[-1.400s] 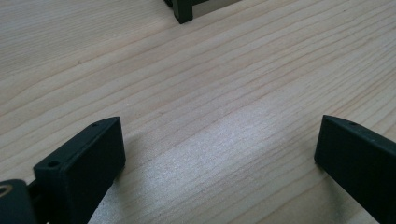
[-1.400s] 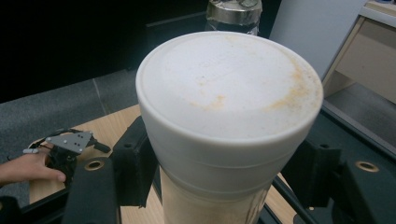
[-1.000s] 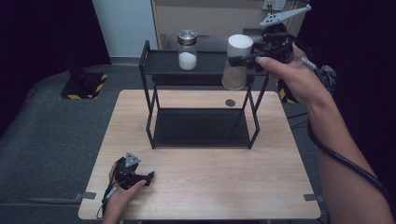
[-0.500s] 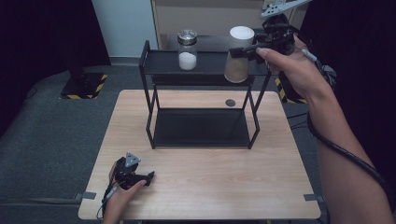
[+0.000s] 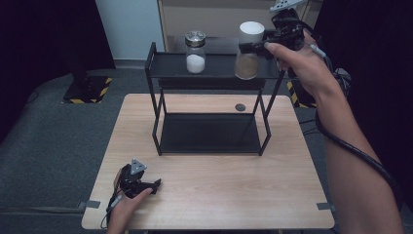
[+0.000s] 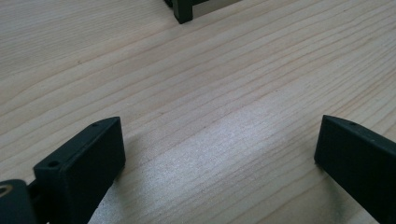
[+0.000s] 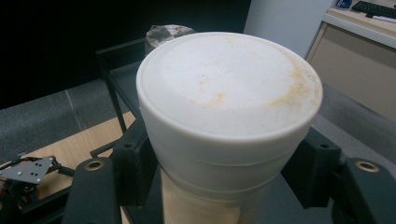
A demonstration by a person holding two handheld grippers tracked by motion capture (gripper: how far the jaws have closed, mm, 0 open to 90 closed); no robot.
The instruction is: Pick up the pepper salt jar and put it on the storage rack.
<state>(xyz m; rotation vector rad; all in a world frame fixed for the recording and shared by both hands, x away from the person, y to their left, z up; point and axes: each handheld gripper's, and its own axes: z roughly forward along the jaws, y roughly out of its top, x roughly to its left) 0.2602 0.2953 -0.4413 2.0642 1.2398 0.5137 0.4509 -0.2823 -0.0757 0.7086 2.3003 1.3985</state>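
**Jar lowered to the top shelf**

While the right gripper (image 5: 253, 46) pinches the glass jar with the wide white lid and tan powder inside (image 5: 248, 51) just under its lid, the jar has come upright and sunk compared with a second ago, when it was carried tilted and higher above the right end of the black metal two-tier rack (image 5: 211, 83). Its base now appears to meet the top shelf, though contact cannot be confirmed from the high view. From the right gripper view the black jaws press on both sides of the jar's neck (image 7: 229, 116), so nothing has been let go.

Beside it, well to its left on the same shelf, stands the smaller glass jar with a metal lid and white grains (image 5: 195, 52) (untouched by either hand).

Down at the near left corner of the pale wooden table (image 5: 214, 195), the left gripper (image 5: 146, 185) rests with its jaws spread wide over bare wood, holding nothing.

Judging from this, placement is nearly done; release would be the remaining step.
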